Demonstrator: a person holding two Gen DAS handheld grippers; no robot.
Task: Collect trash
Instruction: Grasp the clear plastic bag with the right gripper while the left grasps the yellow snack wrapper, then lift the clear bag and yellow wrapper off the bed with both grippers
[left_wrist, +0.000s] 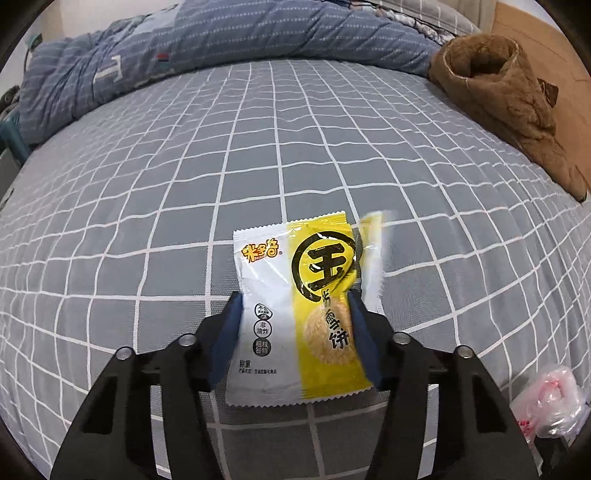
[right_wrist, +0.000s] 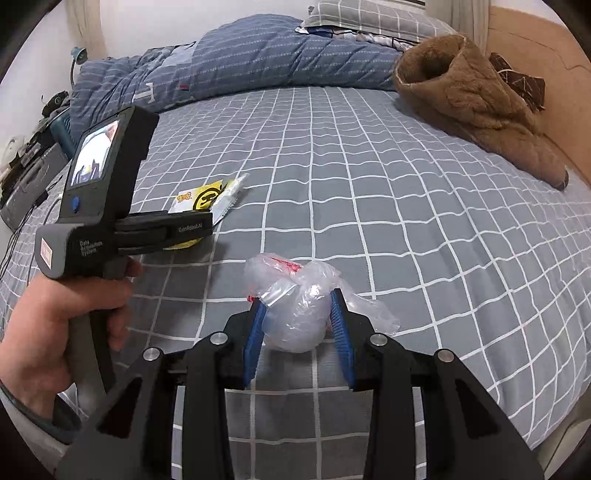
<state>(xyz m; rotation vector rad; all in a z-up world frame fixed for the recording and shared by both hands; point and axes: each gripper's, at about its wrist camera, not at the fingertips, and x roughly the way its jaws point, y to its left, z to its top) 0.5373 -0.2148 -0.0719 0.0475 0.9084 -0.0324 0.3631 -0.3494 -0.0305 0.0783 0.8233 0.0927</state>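
A yellow and white snack wrapper (left_wrist: 295, 314) lies between the blue pads of my left gripper (left_wrist: 293, 295), which is shut on it just above the grey checked bedsheet (left_wrist: 221, 166). The wrapper also shows in the right wrist view (right_wrist: 207, 199), in front of the left gripper body (right_wrist: 110, 206). My right gripper (right_wrist: 295, 299) is shut on a crumpled clear plastic bag (right_wrist: 299, 310) with red print. That bag shows at the lower right of the left wrist view (left_wrist: 550, 402).
A rumpled blue quilt (right_wrist: 240, 62) lies across the head of the bed. A brown fleece garment (right_wrist: 472, 99) lies at the right edge beside a wooden board (right_wrist: 535, 66). A pillow (right_wrist: 369, 14) is behind. Devices and cables (right_wrist: 26, 177) lie off the left side.
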